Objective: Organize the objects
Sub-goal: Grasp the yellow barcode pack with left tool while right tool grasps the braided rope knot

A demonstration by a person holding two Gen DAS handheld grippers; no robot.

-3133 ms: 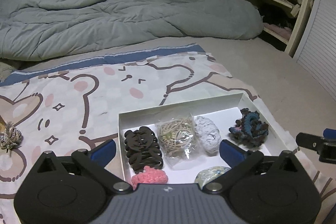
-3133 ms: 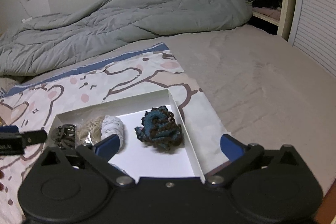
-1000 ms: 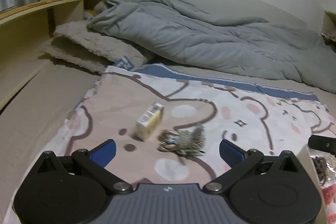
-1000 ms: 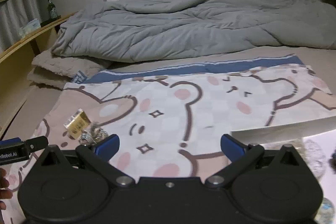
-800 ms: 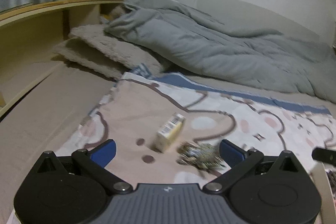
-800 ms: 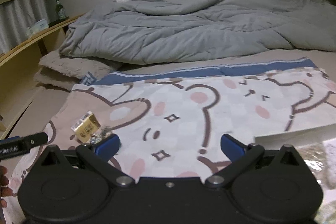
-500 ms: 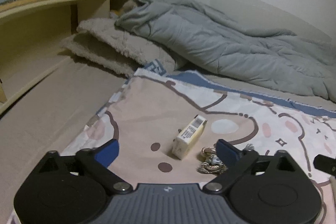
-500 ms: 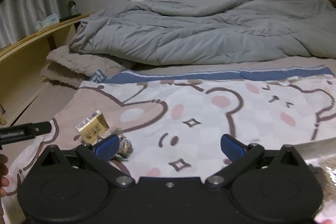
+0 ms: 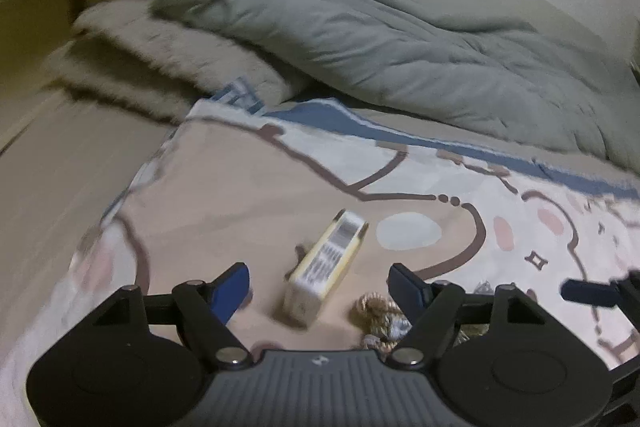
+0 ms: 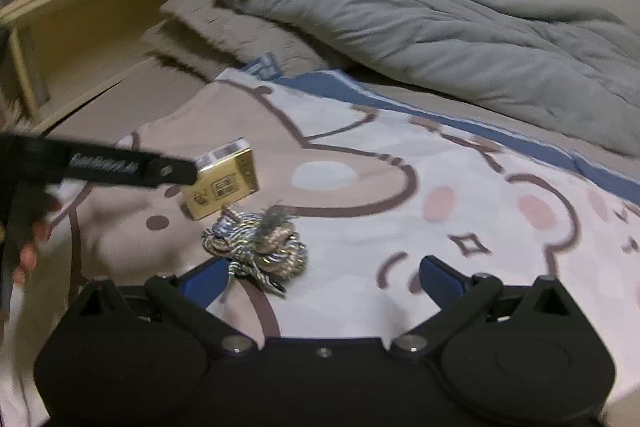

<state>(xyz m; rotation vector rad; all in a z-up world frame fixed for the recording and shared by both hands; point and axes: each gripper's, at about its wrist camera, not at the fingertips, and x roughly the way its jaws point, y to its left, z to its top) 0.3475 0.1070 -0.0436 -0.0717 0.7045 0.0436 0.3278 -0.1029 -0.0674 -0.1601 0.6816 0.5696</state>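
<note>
One small yellow box and one tangled cord bundle lie side by side on the bear-print blanket. The left gripper is closing, its jaws either side of the box, pads not yet touching. The right gripper stands wide apart, grasping nothing, the bundle by its left finger. Bare blanket stretches rightward; the grey duvet bounds the far edge

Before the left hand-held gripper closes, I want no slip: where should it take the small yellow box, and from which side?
Grip the small yellow box across its two long side faces, near the middle, coming in along its length from the near end. It lies flat on the bear-print blanket, pointing away between the closing fingers of the left hand-held gripper, and the braided cord bundle crowds its right side.
</note>
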